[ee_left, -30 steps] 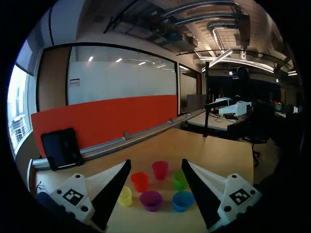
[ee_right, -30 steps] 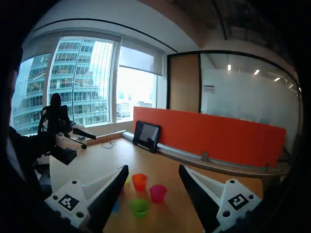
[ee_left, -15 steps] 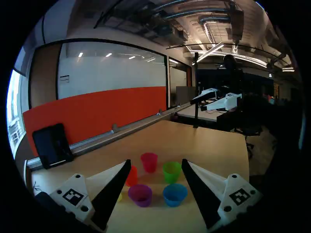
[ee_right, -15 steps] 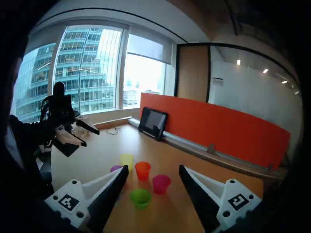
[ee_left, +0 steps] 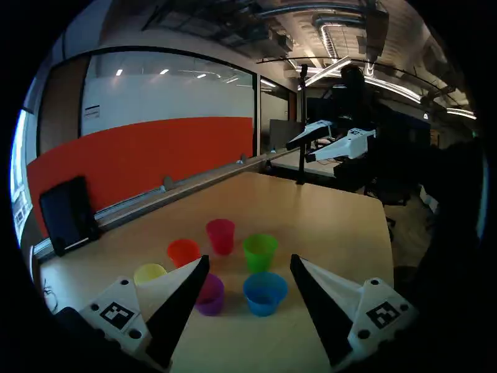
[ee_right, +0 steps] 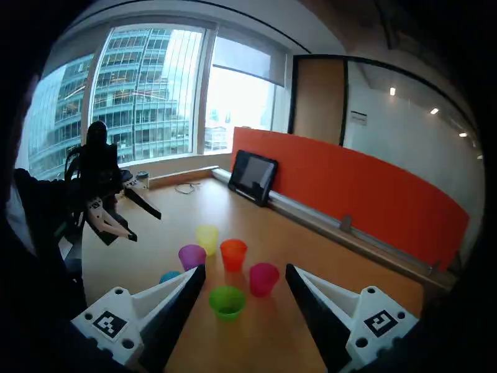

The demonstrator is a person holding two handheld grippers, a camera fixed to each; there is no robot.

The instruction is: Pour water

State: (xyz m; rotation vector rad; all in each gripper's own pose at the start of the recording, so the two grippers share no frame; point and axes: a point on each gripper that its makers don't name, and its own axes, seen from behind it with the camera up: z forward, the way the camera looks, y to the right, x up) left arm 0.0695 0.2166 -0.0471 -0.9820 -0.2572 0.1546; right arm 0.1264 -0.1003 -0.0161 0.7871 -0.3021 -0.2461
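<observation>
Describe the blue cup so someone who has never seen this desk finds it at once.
On the wooden desk before the orange partition stand six small coloured cups. The blue cup is the one farthest from the partition, next to the purple cup and the green cup; no other is blue.

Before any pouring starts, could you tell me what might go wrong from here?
The blue cup stands close beside the purple cup and green cup, so the open left gripper closing on it might knock a neighbour. Whether any holds water is unclear; a tip could spill.
</observation>
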